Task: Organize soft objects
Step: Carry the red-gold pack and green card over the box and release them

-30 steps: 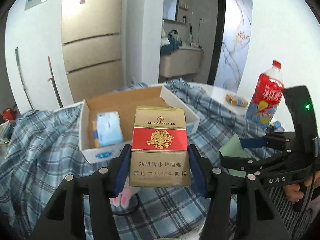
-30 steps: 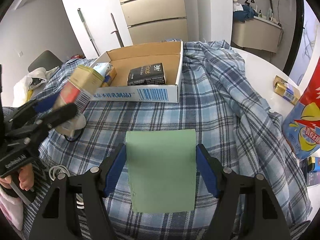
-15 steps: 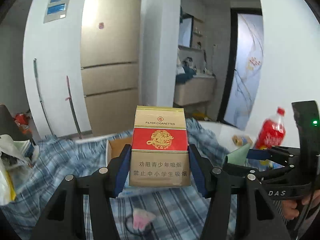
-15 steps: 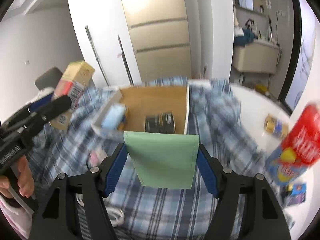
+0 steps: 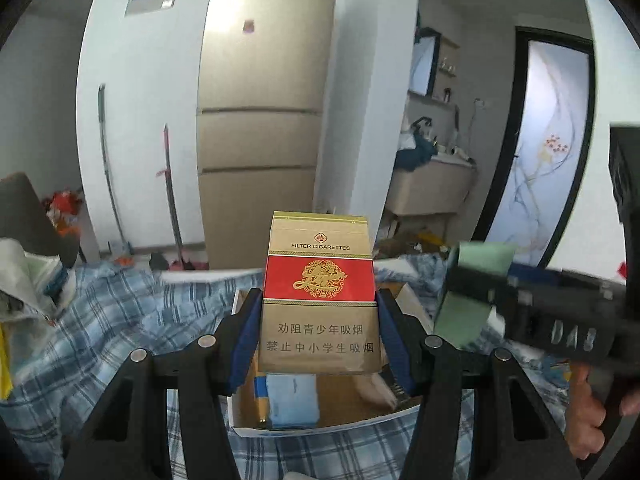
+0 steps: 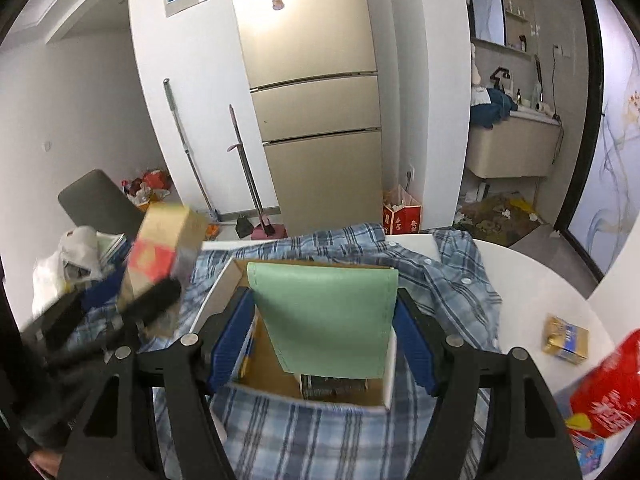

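Here, left gripper [image 5: 319, 336] jaws pinching cigarette pack [image 5: 319, 296], right gripper [image 6: 323, 336] jaws pinching green pouch [image 6: 326, 320], above box rim [image 6: 390, 376].

Beige fridge [image 6: 316, 92] against white walls [image 6: 80, 112]

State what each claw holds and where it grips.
Left claw: gold-and-red cigarette pack, pinched on its two narrow sides, lower half. Right claw: flat pale-green pouch, pinched on its side edges.

Left gripper [image 5: 319, 332]: squeezing the cigarette pack [image 5: 319, 292]
Under it: open cardboard box [image 5: 320, 420] on checked cloth [image 5: 120, 320]
Right side: right gripper [image 5: 472, 304] holding green pouch [image 5: 476, 280]
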The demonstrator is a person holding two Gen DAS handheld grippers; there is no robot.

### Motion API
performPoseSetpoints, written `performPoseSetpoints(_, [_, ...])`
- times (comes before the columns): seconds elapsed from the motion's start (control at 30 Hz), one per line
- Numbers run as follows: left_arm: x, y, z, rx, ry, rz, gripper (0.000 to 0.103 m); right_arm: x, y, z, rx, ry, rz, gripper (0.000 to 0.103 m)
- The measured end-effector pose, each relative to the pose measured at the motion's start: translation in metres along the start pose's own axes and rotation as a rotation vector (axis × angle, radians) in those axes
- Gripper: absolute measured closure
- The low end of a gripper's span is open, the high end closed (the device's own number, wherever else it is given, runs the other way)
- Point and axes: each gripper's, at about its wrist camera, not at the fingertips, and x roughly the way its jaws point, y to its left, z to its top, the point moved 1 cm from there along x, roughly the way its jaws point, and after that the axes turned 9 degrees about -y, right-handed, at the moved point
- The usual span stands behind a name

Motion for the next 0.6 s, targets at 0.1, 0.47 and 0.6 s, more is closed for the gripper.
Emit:
performPoseSetpoints(0.1, [0.019, 0.005, -0.016, -0.004, 0.053, -0.001, 0.045, 0.028, -0.003, 0.002, 0.01, 0.007, -0.024, 0.034])
performPoseSetpoints(0.47, [0.057, 0.014, -0.055, -0.015, 0.197, 0.0, 0.045, 0.096, -0.012, -0.022, 0.02, 0.112, -0.053, 0.034])
performPoseSetpoints(0.6, [0.063, 0.015, -0.063, -0.018, 0.223, 0.002, 0.045, 0.106, -0.017, -0.03, 0.047, 0.145, -0.034, 0.034])
